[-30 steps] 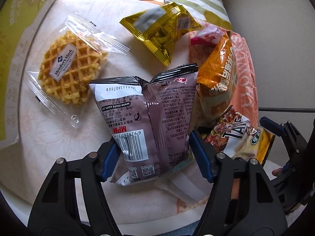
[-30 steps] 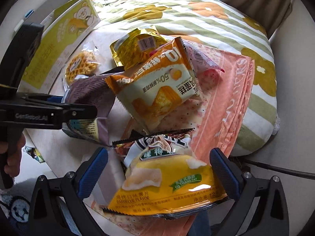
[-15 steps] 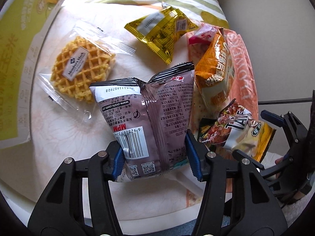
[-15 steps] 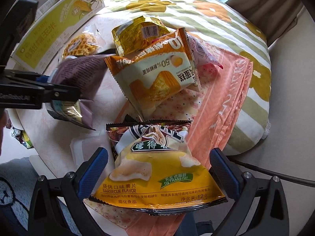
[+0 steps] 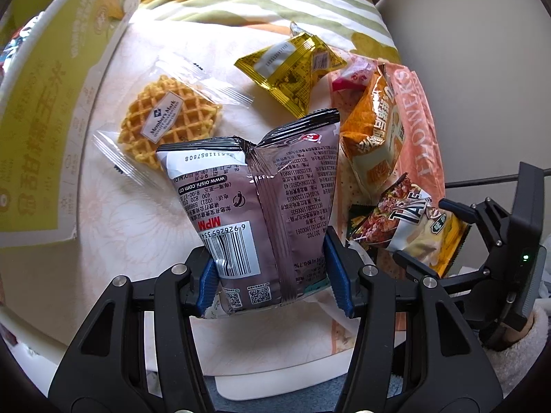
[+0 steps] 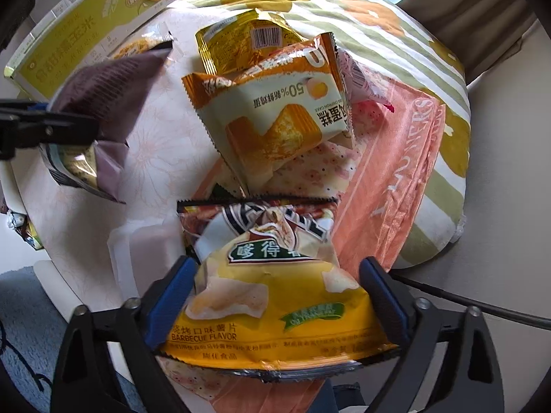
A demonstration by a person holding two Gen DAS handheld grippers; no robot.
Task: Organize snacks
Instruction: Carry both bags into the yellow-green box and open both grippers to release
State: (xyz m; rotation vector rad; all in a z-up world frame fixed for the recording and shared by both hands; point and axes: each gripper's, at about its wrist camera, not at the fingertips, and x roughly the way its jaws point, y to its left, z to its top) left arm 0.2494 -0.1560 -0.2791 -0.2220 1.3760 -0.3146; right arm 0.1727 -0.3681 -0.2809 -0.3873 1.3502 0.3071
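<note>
A round white table (image 5: 113, 220) carries a wrapped waffle (image 5: 168, 120), a yellow packet (image 5: 289, 72) and a pink cloth (image 5: 420, 130).

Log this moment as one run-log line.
left gripper: shut on purple bag | right gripper: shut on barbecue chips bag | waffle: on table

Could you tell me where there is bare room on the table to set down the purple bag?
Bare cloth lies below the waffle, between the green box and the purple bag in the left gripper. The right side is crowded: gold packet, orange cake bag, barbecue chips.
</note>
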